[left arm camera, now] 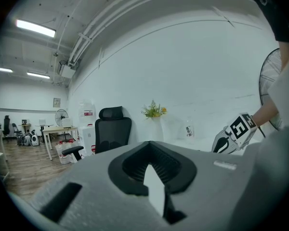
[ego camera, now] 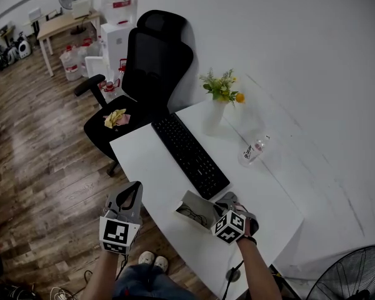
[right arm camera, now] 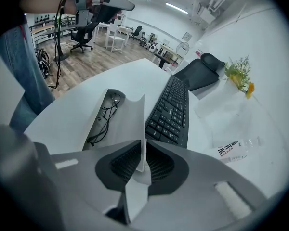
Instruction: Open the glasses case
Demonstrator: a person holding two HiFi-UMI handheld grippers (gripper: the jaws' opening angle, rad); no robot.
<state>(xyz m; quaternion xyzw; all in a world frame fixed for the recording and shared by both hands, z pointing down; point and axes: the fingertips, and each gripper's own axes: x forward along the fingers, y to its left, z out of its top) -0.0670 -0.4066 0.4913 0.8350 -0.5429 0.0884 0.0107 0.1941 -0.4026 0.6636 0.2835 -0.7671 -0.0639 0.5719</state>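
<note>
Right gripper (right arm camera: 140,160) pinches the lid (right arm camera: 127,117) upright to bare the glasses (right arm camera: 103,117); left gripper (left arm camera: 151,174), closed and empty, hangs clear off the table's edge.

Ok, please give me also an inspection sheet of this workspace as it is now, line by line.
Surface: white table, rounded front edge.
Job's things: glasses case lies open near the front edge, glasses inside.
Clutter: black keyboard, vase of flowers, plastic bottle lying on its side.
Grippers: right tool shut on the case's lid; left tool shut, empty, held off the table's edge.
Cables: loose cables on the floor by the person's feet; none seen on the table.
Surroundings: black office chair behind the table, fan at the right, wooden floor.
</note>
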